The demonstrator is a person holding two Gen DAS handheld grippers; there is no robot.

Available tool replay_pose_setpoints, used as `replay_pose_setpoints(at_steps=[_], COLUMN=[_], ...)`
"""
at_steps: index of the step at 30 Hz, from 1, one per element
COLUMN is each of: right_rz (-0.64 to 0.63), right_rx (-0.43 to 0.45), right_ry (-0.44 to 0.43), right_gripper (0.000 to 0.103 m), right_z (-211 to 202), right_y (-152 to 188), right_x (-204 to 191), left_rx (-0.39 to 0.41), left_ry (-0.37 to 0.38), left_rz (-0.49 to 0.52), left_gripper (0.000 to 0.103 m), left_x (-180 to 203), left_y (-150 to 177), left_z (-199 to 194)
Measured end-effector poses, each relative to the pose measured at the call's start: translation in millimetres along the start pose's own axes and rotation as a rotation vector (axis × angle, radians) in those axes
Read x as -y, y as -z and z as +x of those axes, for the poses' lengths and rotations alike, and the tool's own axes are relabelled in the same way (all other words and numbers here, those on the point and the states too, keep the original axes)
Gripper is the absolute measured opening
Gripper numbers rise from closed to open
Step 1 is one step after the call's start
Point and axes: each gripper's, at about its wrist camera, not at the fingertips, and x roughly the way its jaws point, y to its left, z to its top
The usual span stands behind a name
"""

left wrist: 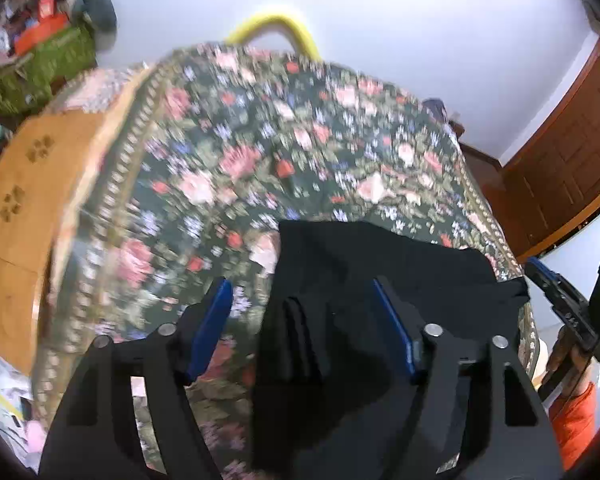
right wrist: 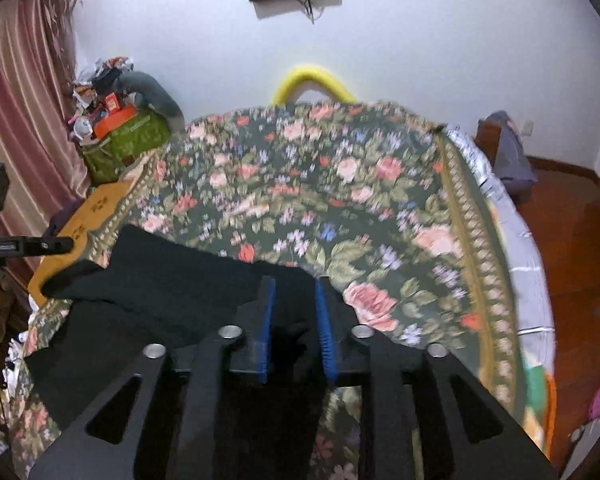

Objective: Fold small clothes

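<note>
A small black garment [left wrist: 380,264] lies on the floral bedspread [left wrist: 260,152]. In the left wrist view my left gripper [left wrist: 300,292] is wide open, its blue-padded fingers either side of a folded black edge that runs down between them. In the right wrist view the garment [right wrist: 172,280] spreads to the left. My right gripper [right wrist: 294,292] has its jaws narrowly apart with black cloth bunched between the pads; whether they pinch it is unclear. The right gripper also shows at the far right of the left wrist view [left wrist: 568,304].
A wooden board [left wrist: 24,192] sits at the bed's left edge. A yellow curved tube [right wrist: 312,80] rises behind the bed. A green bag with clutter [right wrist: 124,140] stands at back left, pink curtains [right wrist: 20,120] beside it. Wooden floor [right wrist: 572,240] lies right.
</note>
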Motion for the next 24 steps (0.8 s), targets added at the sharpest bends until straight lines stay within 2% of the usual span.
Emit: replay_pose_setpoints(at_steps=[2, 4, 5, 8, 13, 16, 20, 24], right_rz=[-0.014, -0.049, -0.061, -0.097, -0.153, -0.139, -0.125, -0.136], right_rx=[0.024, 0.025, 0.018, -0.004, -0.061, -0.098, -0.118, -0.115], right_ry=[-0.002, -0.005, -0.012, -0.028, -0.030, -0.023, -0.021, -0.018], right_gripper=[0.048, 0.049, 0.050, 0.066, 0.067, 0.067, 0.067, 0.067], right_z=[-16, -28, -31, -37, -22, -2, 23, 43], right_y=[0, 4, 7, 21, 43, 49, 47, 36], right_x=[-2, -8, -10, -17, -24, -21, -15, -12], left_rx=[0.017, 0.025, 0.027, 0.004, -0.060, -0.066, -0.002, 0.039], left_ry=[-0.005, -0.020, -0.033, -0.090, -0.158, -0.181, -0.179, -0.161], left_rz=[0.004, 0.021, 0.041, 0.136, 0.308, 0.392, 0.417, 0.376], left_gripper=[0.075, 0.087, 0.089, 0.090, 0.090, 0.090, 0.090, 0.090], left_x=[-5, -8, -8, -1, 16, 29, 41, 43], left_y=[5, 14, 20, 43, 76, 84, 71, 45], left_z=[-17, -25, -28, -21, 12, 30, 41, 53])
